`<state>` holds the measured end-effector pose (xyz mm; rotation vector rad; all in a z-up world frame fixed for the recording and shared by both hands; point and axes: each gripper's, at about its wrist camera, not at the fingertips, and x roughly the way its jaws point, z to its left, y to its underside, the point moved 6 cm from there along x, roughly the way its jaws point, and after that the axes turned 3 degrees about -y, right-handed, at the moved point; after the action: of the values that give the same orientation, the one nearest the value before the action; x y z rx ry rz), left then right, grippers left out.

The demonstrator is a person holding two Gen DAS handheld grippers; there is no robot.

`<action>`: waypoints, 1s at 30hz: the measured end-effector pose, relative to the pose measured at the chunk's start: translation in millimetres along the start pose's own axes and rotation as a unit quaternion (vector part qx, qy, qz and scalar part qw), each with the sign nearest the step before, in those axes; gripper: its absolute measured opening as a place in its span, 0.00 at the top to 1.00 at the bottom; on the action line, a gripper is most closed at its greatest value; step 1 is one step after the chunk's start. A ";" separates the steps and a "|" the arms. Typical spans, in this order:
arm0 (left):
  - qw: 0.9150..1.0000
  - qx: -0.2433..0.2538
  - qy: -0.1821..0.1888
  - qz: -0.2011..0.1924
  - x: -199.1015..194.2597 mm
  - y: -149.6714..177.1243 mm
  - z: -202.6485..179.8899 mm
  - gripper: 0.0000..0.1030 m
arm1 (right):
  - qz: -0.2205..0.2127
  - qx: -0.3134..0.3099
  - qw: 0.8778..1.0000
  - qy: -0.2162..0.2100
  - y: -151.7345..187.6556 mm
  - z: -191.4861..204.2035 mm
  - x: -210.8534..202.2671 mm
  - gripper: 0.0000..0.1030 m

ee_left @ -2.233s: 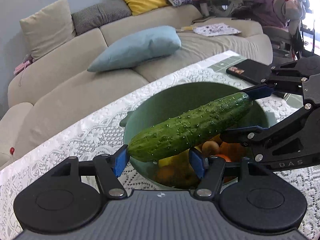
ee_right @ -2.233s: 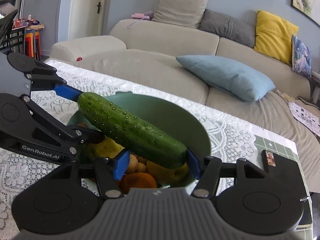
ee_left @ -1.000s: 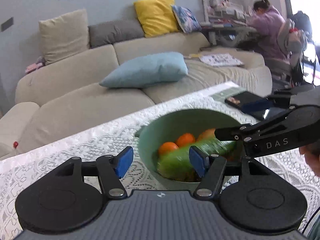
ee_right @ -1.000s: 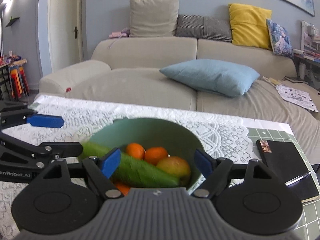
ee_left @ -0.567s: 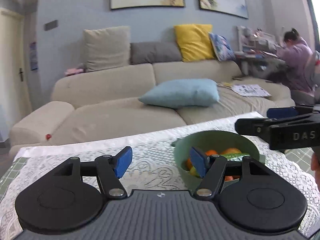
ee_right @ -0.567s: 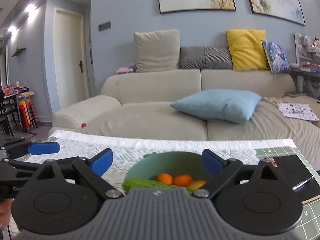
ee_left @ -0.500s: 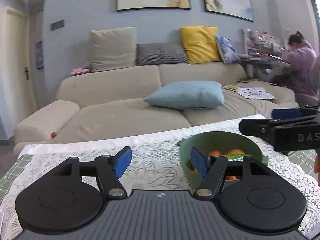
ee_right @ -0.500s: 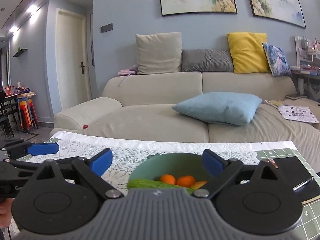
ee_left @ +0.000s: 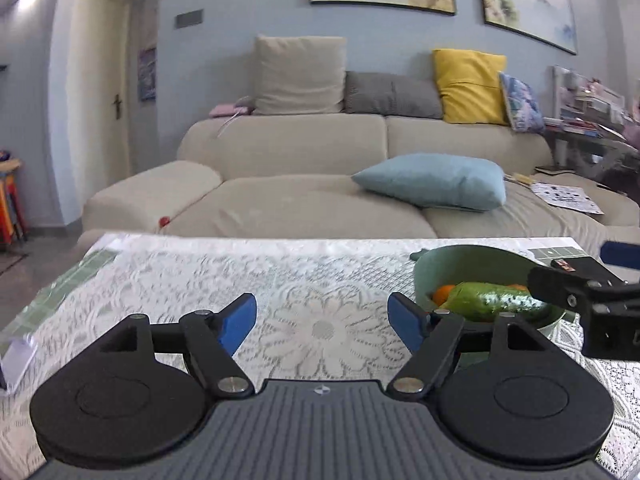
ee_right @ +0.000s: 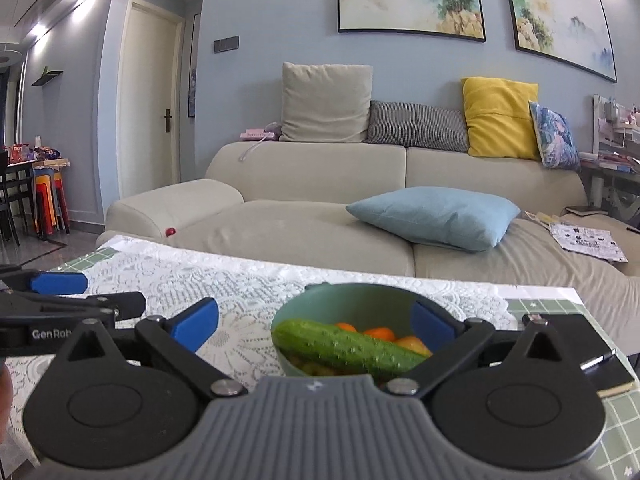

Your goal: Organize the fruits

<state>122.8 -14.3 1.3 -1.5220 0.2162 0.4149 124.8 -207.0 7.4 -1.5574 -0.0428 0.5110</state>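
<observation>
On the left, the left gripper (ee_left: 322, 322) stands over the lace tablecloth (ee_left: 320, 280); its jaws have just been opening and nothing is between them. To its right, the cucumber (ee_right: 352, 346) lies across the oranges (ee_right: 378, 333) in the green bowl (ee_right: 352, 300). The right gripper (ee_right: 314, 326) has also just been opening and grasps nothing. At far right lies a black notebook (ee_right: 576, 332).

The cucumber (ee_right: 352, 347) hides most fruit in the bowl (ee_right: 352, 300), whose near rim sits behind the right gripper (ee_right: 314, 324).
</observation>
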 end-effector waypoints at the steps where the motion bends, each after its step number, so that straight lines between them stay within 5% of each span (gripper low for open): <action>1: 1.000 0.000 -0.004 0.002 0.0 3.2 0.1 0.13 | 0.005 0.005 1.000 0.000 4.3 -0.5 -0.9 0.04; 15: 0.995 -0.003 0.001 0.103 14.3 42.6 -7.6 0.13 | 0.083 0.012 0.996 0.007 37.9 -7.8 10.3 0.04; 30: 0.993 0.008 0.009 0.115 16.4 45.2 -15.1 0.13 | 0.109 0.022 0.994 -0.002 44.5 -8.0 17.5 0.04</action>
<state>121.7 -27.4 -47.4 -1.4906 0.4098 0.5812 130.6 -211.6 -40.5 -1.5264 0.1362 0.6813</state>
